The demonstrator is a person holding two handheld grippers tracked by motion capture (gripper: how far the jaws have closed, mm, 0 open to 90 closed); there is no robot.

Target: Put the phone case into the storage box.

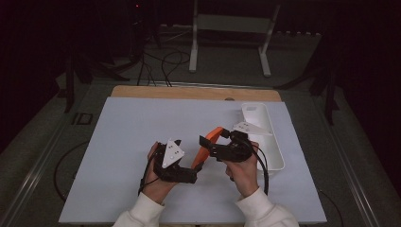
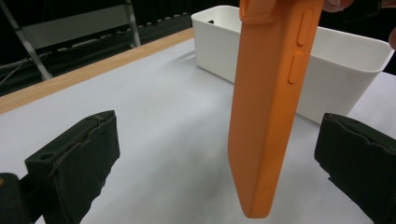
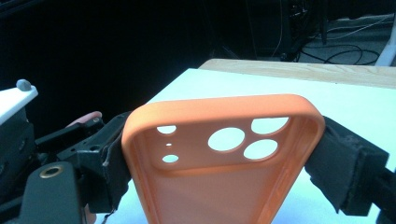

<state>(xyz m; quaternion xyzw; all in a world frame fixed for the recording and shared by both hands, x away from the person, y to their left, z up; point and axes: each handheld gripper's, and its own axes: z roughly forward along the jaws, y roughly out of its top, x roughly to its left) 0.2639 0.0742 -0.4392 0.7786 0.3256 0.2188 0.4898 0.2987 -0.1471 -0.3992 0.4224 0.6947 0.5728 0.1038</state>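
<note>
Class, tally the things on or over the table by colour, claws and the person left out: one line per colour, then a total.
Orange: 1, the phone case
White: 2, the bin and the table sheet
Total: 3

Both forearms came in from the bottom edge in pale sleeves, hands close together over the near half of the worktop. The left claw (image 1: 191, 176) sat low in the left hand (image 1: 158, 182), pointed across toward its partner, its jaws spread wide with nothing pressed between the pads. The right claw (image 1: 204, 142) rode higher in the right hand (image 1: 243, 172), aimed left, its jaws clamped against both long edges of an orange phone case (image 3: 219, 158).
</note>
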